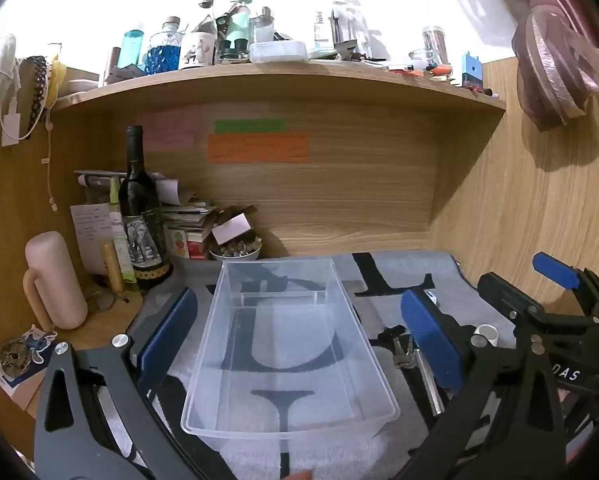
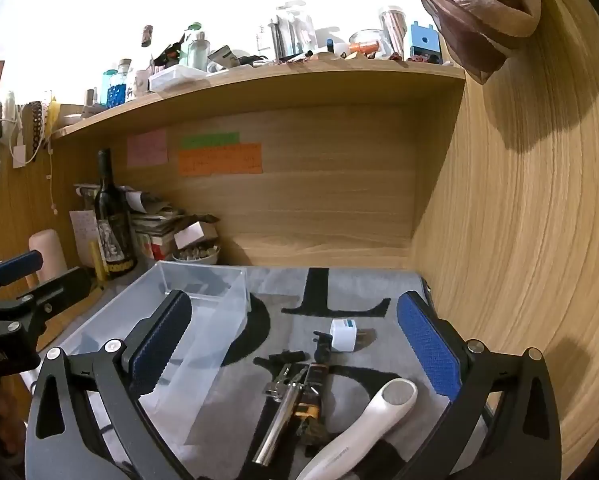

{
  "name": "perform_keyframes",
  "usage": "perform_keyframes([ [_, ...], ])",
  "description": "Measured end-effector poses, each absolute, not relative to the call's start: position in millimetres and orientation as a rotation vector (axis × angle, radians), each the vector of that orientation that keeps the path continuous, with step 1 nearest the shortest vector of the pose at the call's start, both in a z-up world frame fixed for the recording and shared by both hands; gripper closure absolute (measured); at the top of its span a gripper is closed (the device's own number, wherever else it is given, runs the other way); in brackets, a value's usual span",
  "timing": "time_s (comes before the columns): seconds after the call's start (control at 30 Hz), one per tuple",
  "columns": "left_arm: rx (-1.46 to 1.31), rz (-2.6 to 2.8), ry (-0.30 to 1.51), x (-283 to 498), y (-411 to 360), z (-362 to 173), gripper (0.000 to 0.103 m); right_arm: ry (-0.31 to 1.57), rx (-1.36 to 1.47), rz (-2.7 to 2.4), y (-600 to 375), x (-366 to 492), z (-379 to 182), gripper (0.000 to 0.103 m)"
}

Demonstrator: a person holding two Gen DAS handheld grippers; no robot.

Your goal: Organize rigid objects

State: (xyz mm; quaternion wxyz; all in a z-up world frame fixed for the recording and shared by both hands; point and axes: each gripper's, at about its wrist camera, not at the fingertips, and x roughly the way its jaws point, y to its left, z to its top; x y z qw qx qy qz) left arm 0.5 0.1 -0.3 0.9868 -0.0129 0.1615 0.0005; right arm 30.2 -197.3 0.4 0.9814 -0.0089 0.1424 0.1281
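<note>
Gray mat (image 2: 339, 280) spread across a wooden desk nook, under a crowded shelf (image 1: 279, 76). On the mat's left part, a clear bin (image 1: 287, 344), holding nothing, long side running away from the camera. Straddling the bin, the left gripper (image 1: 299, 344), fingers spread wide to either side of the walls, gripping nothing, no contact visible. Right of the bin, the right gripper (image 2: 295, 344), likewise wide open and unloaded, hovering over the loose items. Nearest among those, right of the bin, a white handheld device (image 2: 375, 420), lying slantwise with its round head toward the back wall. Just left of it, a metal tube (image 2: 279, 420) beside a dark brown vial (image 2: 311, 396), apparently touching. Behind these, farther from the bin's near end, a white plug adapter (image 2: 343, 334) and small black clips (image 2: 287, 357). Left of the bin, off the mat, a wine bottle (image 1: 139, 208) and a pink jug (image 1: 53, 280). Sorting not yet begun, judging by the bare bin. Likely trouble: the tube rolling away or dragging the vial along if pinched off-centre; the light bin skidding on the mat if nudged by a left finger; the two grippers, close together here, fouling each other over the bin's right wall during a drop.
</note>
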Motion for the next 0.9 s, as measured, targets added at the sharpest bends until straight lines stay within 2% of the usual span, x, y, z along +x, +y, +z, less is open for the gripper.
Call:
perform_keyframes([
  [0.9,-0.040,-0.015,0.305,1.6,-4.2,2.8,0.000,0.284,-0.019,0.264,-191.5,29.6,3.9,0.000],
])
